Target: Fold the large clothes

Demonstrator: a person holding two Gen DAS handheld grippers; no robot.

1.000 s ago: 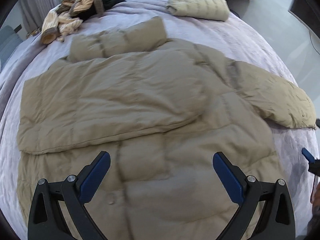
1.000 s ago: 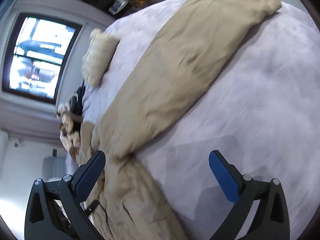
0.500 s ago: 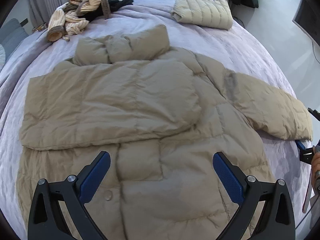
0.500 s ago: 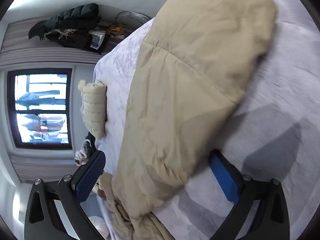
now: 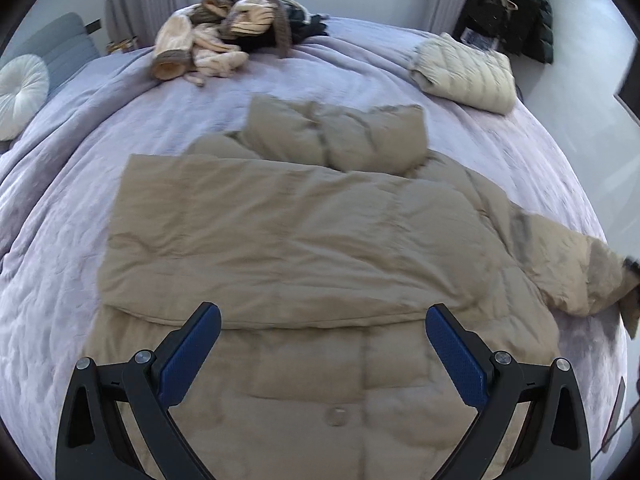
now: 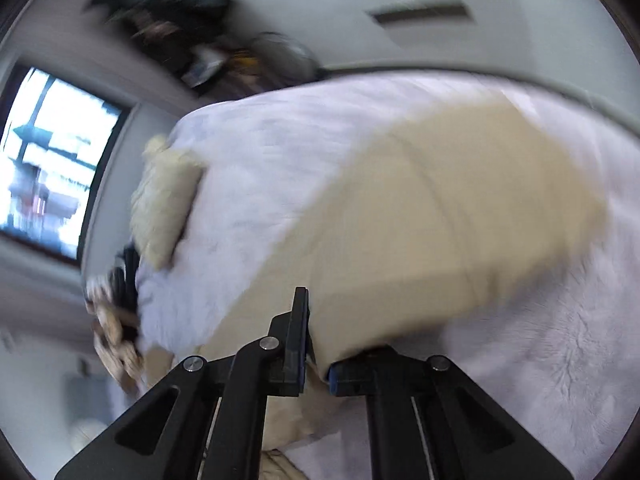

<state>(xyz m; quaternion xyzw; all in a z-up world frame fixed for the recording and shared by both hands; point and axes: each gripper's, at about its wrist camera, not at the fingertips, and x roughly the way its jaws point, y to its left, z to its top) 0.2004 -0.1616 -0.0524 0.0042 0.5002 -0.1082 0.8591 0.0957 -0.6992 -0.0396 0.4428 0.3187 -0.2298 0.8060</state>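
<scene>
1. A tan puffer jacket (image 5: 304, 240) lies spread on the lavender bed (image 5: 80, 240), one sleeve folded across its chest.
2. The left gripper (image 5: 322, 344) hangs over the jacket's lower front, fingers spread wide, nothing between them.
3. The right gripper (image 6: 318, 344) is closing, pinching the end of the jacket's other sleeve (image 6: 440, 232).
4. A folded cream jacket (image 5: 464, 74) and a heap of clothes (image 5: 228, 44) sit near the bed's far edge.

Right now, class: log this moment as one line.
left gripper: open over jacket | right gripper: closing on sleeve | bed
</scene>
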